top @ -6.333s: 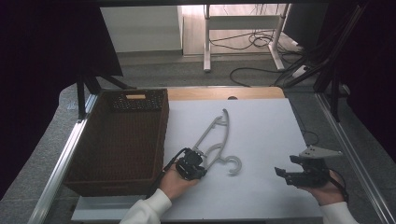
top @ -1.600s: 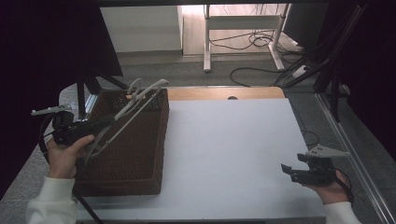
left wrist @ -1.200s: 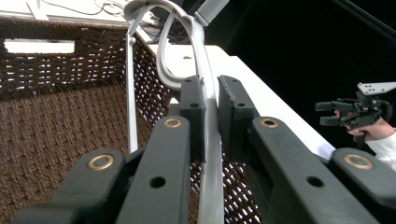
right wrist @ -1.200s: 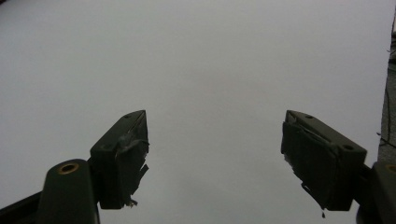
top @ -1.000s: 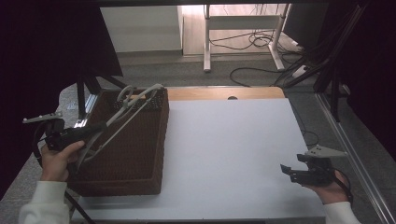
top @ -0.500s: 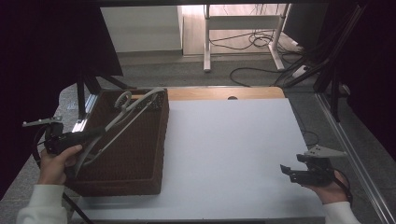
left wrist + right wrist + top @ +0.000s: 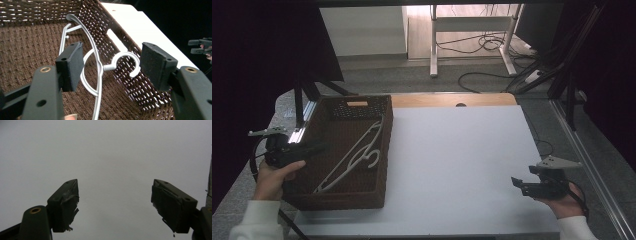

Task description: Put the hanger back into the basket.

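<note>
L tongs (image 7: 111, 66) just opened wide, empty | white hanger (image 7: 353, 156) lying in basket (image 7: 339, 197) | R tongs (image 7: 115, 205) open, empty, over worktop (image 7: 462, 165)

The white table (image 7: 462, 165) lay bare from the brown wicker basket (image 7: 377, 197) across to the right gripper (image 7: 518, 184), leaving broad open passage there. The basket's tall woven walls closed off the table's left side, so its inside could be entered only from above. Inside, the white hanger (image 7: 354, 155) lay slantwise along the right wall, leaving bare floor left of it.
</note>
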### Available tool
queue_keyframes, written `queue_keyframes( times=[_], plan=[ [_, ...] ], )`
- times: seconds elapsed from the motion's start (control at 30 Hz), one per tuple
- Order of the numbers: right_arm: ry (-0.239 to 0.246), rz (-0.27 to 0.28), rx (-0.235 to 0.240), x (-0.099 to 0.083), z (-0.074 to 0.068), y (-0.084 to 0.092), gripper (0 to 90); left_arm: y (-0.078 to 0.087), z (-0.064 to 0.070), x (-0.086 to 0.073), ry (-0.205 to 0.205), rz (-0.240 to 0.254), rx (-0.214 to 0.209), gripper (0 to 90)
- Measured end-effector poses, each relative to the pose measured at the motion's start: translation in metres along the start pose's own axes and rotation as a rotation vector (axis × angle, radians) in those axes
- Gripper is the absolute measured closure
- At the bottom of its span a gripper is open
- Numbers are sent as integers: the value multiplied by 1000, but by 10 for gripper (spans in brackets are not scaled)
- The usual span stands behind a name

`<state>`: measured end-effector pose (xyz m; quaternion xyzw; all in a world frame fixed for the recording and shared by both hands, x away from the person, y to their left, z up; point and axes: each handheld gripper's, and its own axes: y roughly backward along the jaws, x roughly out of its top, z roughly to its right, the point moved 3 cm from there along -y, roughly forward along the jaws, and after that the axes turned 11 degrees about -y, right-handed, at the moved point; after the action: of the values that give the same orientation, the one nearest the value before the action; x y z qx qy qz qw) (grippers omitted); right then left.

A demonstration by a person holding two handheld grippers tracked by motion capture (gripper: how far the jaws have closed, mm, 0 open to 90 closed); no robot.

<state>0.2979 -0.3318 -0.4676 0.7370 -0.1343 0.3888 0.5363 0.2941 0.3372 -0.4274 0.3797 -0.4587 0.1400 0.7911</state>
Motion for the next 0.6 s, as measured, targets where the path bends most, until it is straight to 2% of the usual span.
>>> queue_keyframes(
  times=[0.17,0.4,0.47,0.6],
  plan=[
    [1,-2,-1,0,0,0,228,-6,9,3,-30,-12,-12,330],
    [6,-3,3,1,-1,-1,226,-10,20,4,-45,-6,-19,316],
    [7,-6,5,0,-1,-2,226,-14,26,4,-53,-21,-23,313],
    [13,-9,7,-1,-1,-3,225,-25,37,5,-72,-47,-1,311]
  ],
)
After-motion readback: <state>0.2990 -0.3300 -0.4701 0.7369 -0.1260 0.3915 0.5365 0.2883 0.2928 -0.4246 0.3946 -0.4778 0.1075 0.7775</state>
